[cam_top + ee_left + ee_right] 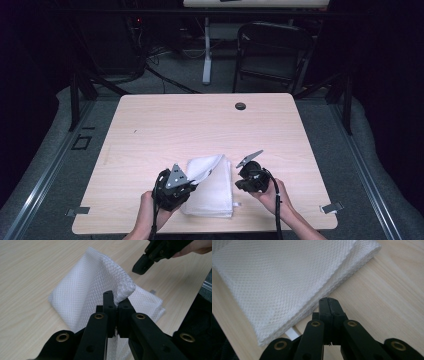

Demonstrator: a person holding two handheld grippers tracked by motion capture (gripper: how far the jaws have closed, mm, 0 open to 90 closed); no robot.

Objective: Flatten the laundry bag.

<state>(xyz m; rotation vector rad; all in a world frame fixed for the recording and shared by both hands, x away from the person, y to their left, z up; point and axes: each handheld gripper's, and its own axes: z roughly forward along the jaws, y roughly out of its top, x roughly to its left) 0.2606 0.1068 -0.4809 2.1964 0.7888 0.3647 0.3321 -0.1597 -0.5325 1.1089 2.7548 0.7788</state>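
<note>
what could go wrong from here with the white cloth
1. The left claw pinches only a small raised fold of the cloth; it may slip out when pulled.
2. The right claw is shut beside the cloth edge, holding nothing, so the stack could drag across the table.

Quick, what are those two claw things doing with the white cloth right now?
Left gripper: closed, pinching a raised fold of the white mesh cloth.
Right gripper: closed on nothing, beside the cloth's edge.
</note>
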